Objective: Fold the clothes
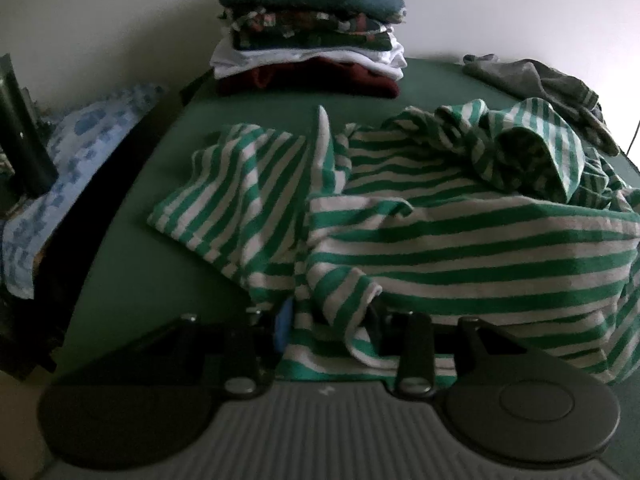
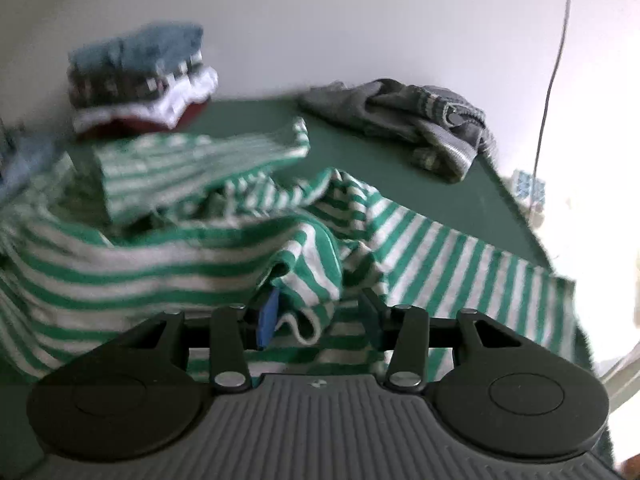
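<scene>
A soft knit garment with green and white stripes (image 1: 440, 236) lies crumpled across the green desk (image 1: 160, 280), its sleeves and hem bunched into loose ridges. In the left wrist view, a fold of the striped cloth sits between the fingers of the left gripper (image 1: 328, 328), which stand narrow around it; whether the pads press on it cannot be told. In the right wrist view, the right gripper (image 2: 316, 320) has a rolled hem of the same garment (image 2: 224, 264) between its fingers, half apart, and grip there cannot be told either. Beyond the garment, at the desk's far edge, stands a neat stack of folded clothes (image 1: 308, 28), teal on top and dark red at the bottom. To the right of that stack lies a rumpled grey garment (image 2: 408, 120).
</scene>
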Demonstrator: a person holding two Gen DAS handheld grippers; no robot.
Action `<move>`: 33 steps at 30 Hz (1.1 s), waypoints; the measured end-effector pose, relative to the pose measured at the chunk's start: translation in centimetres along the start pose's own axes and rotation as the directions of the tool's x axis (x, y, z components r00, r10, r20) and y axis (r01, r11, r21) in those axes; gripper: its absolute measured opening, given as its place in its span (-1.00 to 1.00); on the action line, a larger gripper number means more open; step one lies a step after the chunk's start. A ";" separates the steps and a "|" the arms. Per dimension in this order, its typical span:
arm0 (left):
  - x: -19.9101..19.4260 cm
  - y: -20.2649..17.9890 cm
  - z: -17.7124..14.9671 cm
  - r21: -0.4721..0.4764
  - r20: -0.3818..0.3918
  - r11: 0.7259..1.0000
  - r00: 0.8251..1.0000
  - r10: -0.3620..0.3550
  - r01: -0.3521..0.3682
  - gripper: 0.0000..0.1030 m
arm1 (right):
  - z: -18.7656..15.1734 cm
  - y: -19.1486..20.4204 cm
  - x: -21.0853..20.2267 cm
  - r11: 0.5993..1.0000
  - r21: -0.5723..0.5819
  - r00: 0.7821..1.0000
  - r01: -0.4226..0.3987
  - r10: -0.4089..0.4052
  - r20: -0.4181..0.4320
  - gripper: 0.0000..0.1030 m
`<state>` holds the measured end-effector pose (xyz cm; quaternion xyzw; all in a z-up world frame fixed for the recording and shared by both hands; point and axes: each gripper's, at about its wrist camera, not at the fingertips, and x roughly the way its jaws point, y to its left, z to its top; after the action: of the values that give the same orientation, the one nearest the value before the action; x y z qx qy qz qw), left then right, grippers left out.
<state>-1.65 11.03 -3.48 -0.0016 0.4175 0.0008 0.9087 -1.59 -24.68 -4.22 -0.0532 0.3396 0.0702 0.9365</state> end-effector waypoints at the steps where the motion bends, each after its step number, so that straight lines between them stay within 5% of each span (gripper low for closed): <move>1: -0.1 0.0 0.0 0.012 0.007 1.000 1.000 0.007 -0.007 -0.37 | 0.0 0.1 0.3 1.000 -0.012 1.000 0.006 -0.006 -0.005 -0.18; 4: -0.5 0.1 -0.2 0.037 0.027 0.999 0.999 0.023 -0.024 -0.64 | 0.0 -0.1 0.0 1.000 0.010 1.000 -0.003 0.003 0.012 -0.61; 8: -0.9 0.5 -0.2 0.031 0.017 1.000 1.000 0.000 0.000 -0.69 | -0.1 -0.9 -1.1 1.000 0.021 0.998 0.019 -0.020 0.059 -0.76; 15: -1.3 0.2 -1.1 0.082 -0.015 0.996 1.000 -0.018 0.019 -0.62 | -0.5 -1.2 -0.4 0.998 -0.006 0.998 0.060 -0.060 0.003 -0.60; 17: -1.4 0.3 -1.2 0.078 -0.014 0.997 1.000 -0.013 0.014 -0.49 | -0.7 -0.9 -0.2 0.998 -0.025 0.998 0.055 -0.055 -0.001 -0.40; 24: -1.6 0.3 -1.8 0.141 -0.012 0.990 1.000 -0.010 0.012 -0.14 | -1.2 1.3 -0.5 0.976 -0.207 0.997 0.068 -0.057 0.058 -0.27; 25: -1.5 0.5 -1.7 0.135 -0.011 0.991 1.000 -0.006 0.007 -0.16 | -1.3 1.4 -0.3 0.971 -0.225 0.996 0.080 -0.068 0.064 -0.31; 27: -1.4 0.8 -1.4 0.107 -0.006 0.994 1.000 -0.004 0.005 -0.54 | -1.2 0.7 0.0 0.980 -0.179 0.996 0.083 -0.075 0.049 -0.58; 28: -1.4 0.9 -1.3 0.094 -0.003 0.995 1.000 -0.010 0.011 -0.66 | -1.1 0.4 -0.2 0.983 -0.163 0.995 0.086 -0.078 0.056 -0.86; 33: -1.3 0.7 -0.9 0.096 0.020 0.995 1.000 0.012 -0.013 -0.79 | -0.8 -0.9 -1.0 0.992 -0.081 0.992 0.100 -0.092 0.090 -0.91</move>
<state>-3.20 11.71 -3.09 0.0448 0.4082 -0.0136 0.9117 -2.69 -25.75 -4.12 -0.1063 0.2924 0.0416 0.9495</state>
